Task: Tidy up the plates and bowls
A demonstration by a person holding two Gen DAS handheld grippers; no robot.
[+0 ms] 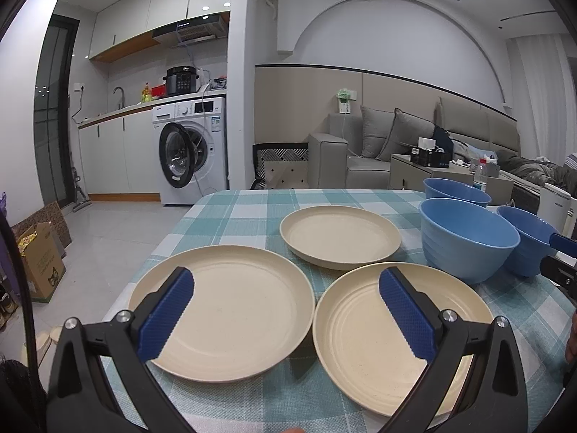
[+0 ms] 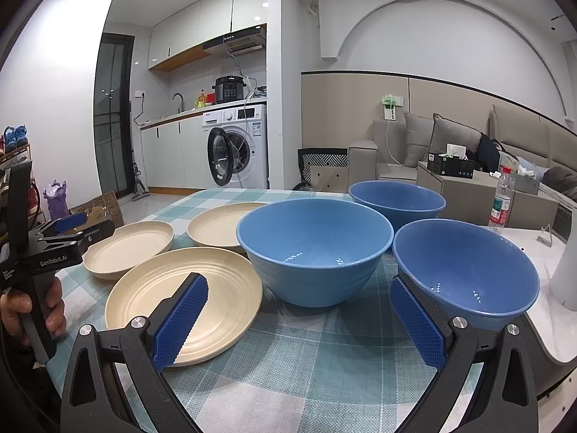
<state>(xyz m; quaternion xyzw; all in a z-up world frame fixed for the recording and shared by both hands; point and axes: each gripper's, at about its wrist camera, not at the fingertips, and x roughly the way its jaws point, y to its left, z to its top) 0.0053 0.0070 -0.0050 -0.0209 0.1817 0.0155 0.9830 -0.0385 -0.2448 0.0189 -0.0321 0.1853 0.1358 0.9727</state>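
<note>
1. Right now my left gripper [image 1: 286, 312] hangs spread wide and empty over two cream plates [image 1: 220, 312] [image 1: 393, 339] lying side by side; a third cream plate [image 1: 340, 236] sits behind them.
2. My right gripper [image 2: 299, 319] is likewise agape, holding nothing, above the checked tablecloth [image 2: 306, 368].
3. Three blue bowls [image 2: 313, 250] [image 2: 465, 270] [image 2: 396, 198] stand clustered right of the plates.
</note>
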